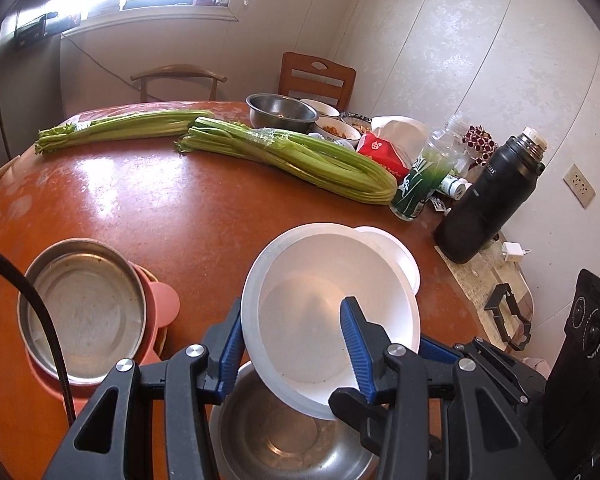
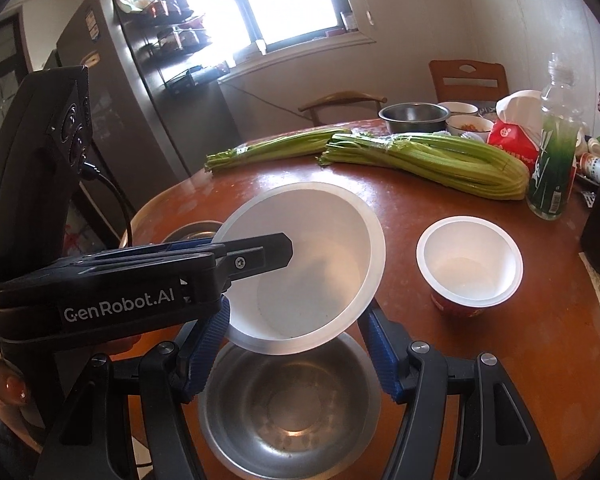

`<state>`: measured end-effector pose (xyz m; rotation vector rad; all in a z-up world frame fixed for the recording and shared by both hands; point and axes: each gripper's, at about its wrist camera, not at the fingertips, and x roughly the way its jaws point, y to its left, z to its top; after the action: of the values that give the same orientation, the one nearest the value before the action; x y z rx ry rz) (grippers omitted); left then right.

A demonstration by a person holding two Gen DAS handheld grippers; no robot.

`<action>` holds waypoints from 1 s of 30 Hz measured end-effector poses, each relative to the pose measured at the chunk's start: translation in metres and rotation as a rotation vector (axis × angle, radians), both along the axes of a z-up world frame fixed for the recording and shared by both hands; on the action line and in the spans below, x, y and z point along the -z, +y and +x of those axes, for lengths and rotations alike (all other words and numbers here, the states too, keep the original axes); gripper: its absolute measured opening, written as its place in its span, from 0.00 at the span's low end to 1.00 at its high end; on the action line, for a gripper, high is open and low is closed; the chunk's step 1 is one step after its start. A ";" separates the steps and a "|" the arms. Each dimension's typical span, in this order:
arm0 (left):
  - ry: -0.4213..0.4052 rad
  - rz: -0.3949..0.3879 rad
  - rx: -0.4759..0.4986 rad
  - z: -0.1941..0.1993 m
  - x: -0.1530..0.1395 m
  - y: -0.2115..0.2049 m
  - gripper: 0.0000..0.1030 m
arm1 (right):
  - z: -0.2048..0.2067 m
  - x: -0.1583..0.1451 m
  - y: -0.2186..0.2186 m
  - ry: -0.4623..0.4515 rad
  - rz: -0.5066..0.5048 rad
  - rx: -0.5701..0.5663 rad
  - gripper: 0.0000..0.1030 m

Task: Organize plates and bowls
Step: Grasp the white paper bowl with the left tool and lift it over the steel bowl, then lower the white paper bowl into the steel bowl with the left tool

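Tilting white bowl, left hand-held gripper

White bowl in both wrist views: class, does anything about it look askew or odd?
Yes. The white bowl hangs tilted above the steel bowl, pinched by its rim in the left gripper, not resting flat on the table.

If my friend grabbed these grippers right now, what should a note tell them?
Left gripper: shut on the rim of the large white plastic bowl, which is tilted above the round steel bowl.
Right gripper: a finger on either side of the same white bowl; grip unclear.
Done: flat steel plate sits on the pink dish.
Left: probably nest the white bowl; small red-sided white cup stands alone.
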<state>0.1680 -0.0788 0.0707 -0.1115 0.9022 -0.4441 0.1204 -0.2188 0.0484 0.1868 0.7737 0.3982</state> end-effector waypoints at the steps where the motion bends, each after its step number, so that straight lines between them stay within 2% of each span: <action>1: -0.003 0.000 0.001 -0.003 0.000 0.000 0.45 | -0.002 0.000 0.000 -0.001 0.000 -0.004 0.66; 18: 0.014 0.018 -0.015 -0.048 0.015 -0.001 0.45 | -0.042 0.013 -0.004 0.011 -0.015 -0.062 0.66; 30: 0.027 0.036 -0.024 -0.062 0.025 0.001 0.45 | -0.055 0.023 0.001 0.033 -0.030 -0.093 0.66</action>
<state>0.1065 -0.0777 0.0462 -0.0955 0.9343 -0.4043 0.0659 -0.2177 0.0257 0.1302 0.8219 0.4723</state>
